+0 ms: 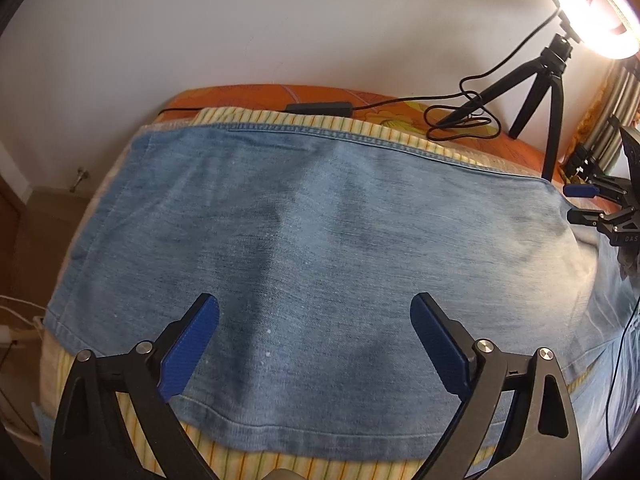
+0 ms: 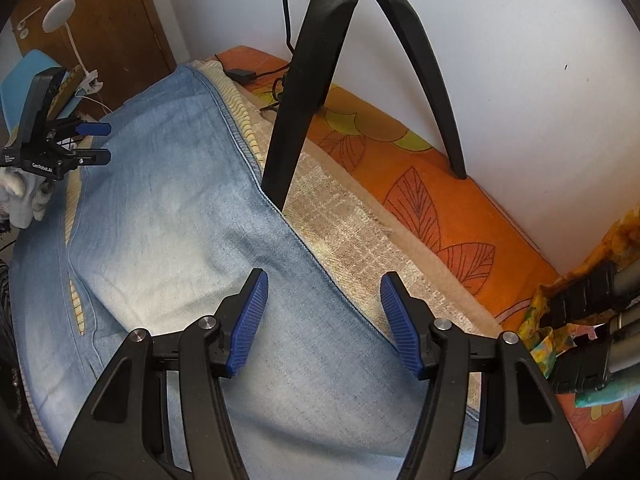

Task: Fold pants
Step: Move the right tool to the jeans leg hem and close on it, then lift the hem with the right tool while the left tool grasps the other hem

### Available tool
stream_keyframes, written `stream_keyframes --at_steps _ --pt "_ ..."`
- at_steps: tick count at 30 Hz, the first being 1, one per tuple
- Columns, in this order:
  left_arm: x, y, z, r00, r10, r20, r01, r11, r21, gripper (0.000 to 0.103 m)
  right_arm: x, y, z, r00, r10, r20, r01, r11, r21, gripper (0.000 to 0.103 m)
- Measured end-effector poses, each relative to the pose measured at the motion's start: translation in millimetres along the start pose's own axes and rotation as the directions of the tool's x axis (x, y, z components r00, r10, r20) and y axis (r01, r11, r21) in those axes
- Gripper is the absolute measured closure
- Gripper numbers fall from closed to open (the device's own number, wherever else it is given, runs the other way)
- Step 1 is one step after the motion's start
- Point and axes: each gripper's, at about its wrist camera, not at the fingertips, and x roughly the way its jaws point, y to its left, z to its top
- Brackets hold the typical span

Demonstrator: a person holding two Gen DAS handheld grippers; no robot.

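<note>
A: What do the pants (image 1: pixel 312 232) look like?

B: Light blue denim, faded pale in patches, with stitched seams along the edges.

A: How do they lie?

B: Spread flat, mostly smooth with a few soft creases, one layer over another. The hem runs along the near edge in the left wrist view.

A: And where?

B: On a yellow-striped cloth (image 1: pixel 320 122) covering the bed.

The ring light (image 1: pixel 596 8) is cut off by the top right edge. The tripod (image 2: pixel 320 80) loses its head above the frame. The jeans (image 2: pixel 180 220) run out of view below.
</note>
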Motion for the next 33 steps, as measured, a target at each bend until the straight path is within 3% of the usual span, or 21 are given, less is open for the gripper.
stream_keyframes --at_steps 3,9,10,12,14,18,24,28,33 --pt "6.4 2.1 -1.2 1.000 -0.014 -0.012 0.013 1.000 -0.014 0.007 5.4 -0.2 -0.6 1.000 0.027 -0.010 -0.027 1.000 -0.008 0.041" --pt "15.7 6.5 -2.8 0.999 -0.030 -0.027 0.029 0.999 -0.033 0.007 22.4 8.1 -3.9 0.999 0.006 -0.046 -0.008 0.999 -0.046 0.043" --pt "15.7 7.2 -2.1 0.999 -0.033 -0.027 0.032 0.999 -0.037 0.007 23.7 9.7 -5.2 0.999 0.002 -0.044 -0.004 0.999 -0.049 0.046" --pt "14.4 10.5 0.5 0.998 -0.047 -0.031 0.046 0.998 -0.053 0.007 21.1 13.5 -7.1 0.999 0.000 -0.032 -0.001 0.999 -0.049 0.070" --pt "12.2 15.2 2.7 0.998 -0.051 -0.031 0.048 0.996 -0.075 0.007 17.4 18.4 -9.3 0.999 -0.026 -0.026 0.025 0.999 -0.039 0.084" --pt "1.6 26.8 9.6 0.999 -0.051 -0.013 0.049 0.990 -0.136 0.007 2.6 22.4 -18.3 0.999 -0.051 0.001 0.051 0.998 -0.023 0.094" --pt "-8.9 49.0 28.0 0.996 -0.093 -0.002 0.090 0.964 -0.250 0.007 -37.6 46.2 -27.2 0.995 -0.045 0.089 0.047 0.999 -0.018 0.096" --pt "-15.3 59.9 44.7 0.993 -0.118 0.027 0.121 0.944 -0.308 0.006 -52.4 70.1 -40.3 0.995 -0.035 0.095 0.039 0.998 -0.042 0.097" --pt "3.3 74.7 64.9 0.980 -0.198 0.031 0.192 0.881 -0.433 0.006 -49.2 104.9 -54.1 0.996 -0.047 0.075 0.055 0.993 -0.105 0.097"
